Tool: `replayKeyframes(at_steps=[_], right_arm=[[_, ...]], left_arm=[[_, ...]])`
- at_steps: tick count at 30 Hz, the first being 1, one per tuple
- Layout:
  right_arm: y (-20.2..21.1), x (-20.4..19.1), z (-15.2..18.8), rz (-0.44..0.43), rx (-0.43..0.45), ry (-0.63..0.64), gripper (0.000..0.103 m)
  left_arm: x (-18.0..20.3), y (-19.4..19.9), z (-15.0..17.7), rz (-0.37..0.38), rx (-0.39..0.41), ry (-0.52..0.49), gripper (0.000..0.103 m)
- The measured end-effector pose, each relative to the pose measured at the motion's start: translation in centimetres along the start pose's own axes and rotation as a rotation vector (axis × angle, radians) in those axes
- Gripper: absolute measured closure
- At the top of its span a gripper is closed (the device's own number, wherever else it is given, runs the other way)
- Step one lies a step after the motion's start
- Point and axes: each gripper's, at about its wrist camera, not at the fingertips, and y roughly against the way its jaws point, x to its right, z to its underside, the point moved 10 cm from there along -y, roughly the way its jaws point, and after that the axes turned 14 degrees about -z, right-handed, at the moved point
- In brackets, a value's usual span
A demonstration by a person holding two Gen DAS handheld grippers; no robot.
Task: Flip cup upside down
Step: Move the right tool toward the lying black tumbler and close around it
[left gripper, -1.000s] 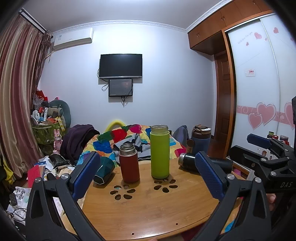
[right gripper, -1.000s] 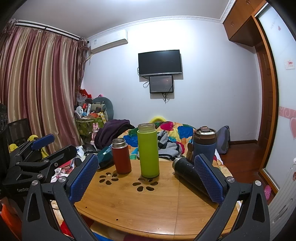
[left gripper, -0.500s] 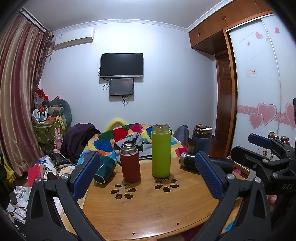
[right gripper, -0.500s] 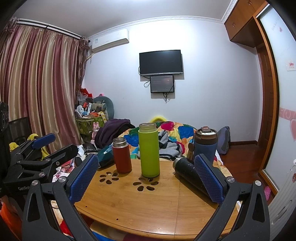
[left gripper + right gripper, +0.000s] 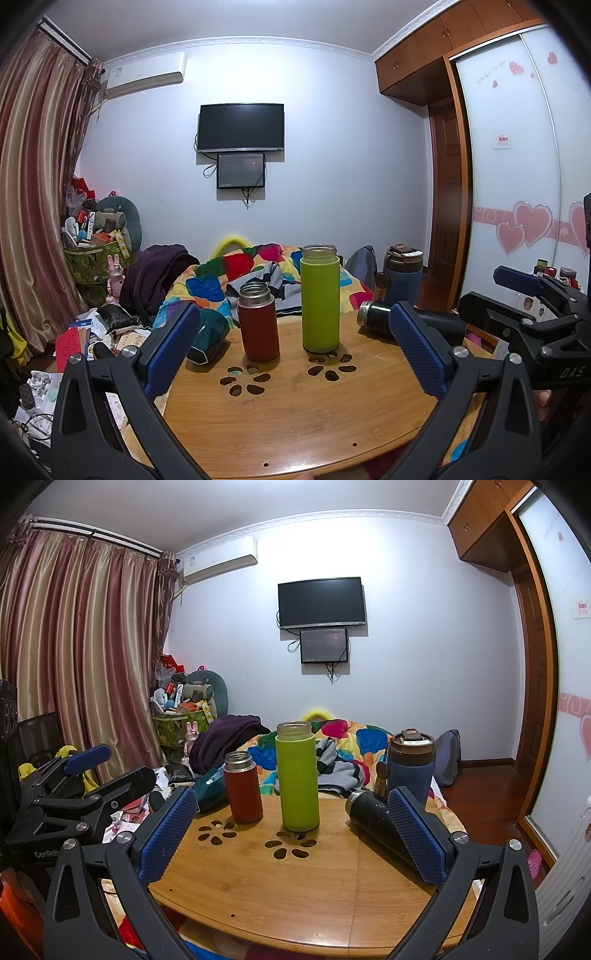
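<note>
Left wrist view
My left gripper (image 5: 295, 347): spread wide, holding nothing.
Short red metal cup (image 5: 258, 322): upright on the round bamboo table (image 5: 295, 417), mouth up, long axis vertical.
Tall green cup (image 5: 320, 298): upright just beside it (apart).
Change: barely any.

Right wrist view
My right gripper (image 5: 293, 834): released, empty.
Black flask (image 5: 373, 821): lying on its side, mouth toward the green cup.
Dark blue lidded tumbler (image 5: 409, 770): upright behind.
</note>
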Motion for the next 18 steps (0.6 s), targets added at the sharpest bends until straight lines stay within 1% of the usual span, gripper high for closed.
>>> replayKeyframes(at_steps=[6, 10, 15, 18], right_arm=[[-0.4, 1.1, 0.6, 0.009, -0.021, -0.016, 0.0], [-0.6, 2.5, 1.2, 0.03, -0.035, -0.031, 0.0], [-1.3, 6.1, 2.8, 0.089, -0.08, -0.059, 0.0], [-2.0, 9.2, 4.2, 0.137, -0.127, -0.08, 0.0]], left_arm=[[0.7, -0.9, 0.3, 0.017, -0.019, -0.024, 0.0], [1.6, -1.9, 0.4, 0.046, -0.022, -0.04, 0.0], [3.4, -3.7, 1.1, 0.092, -0.072, -0.063, 0.0], [4.1, -5.0, 1.9, 0.12, -0.111, -0.047, 0.0]])
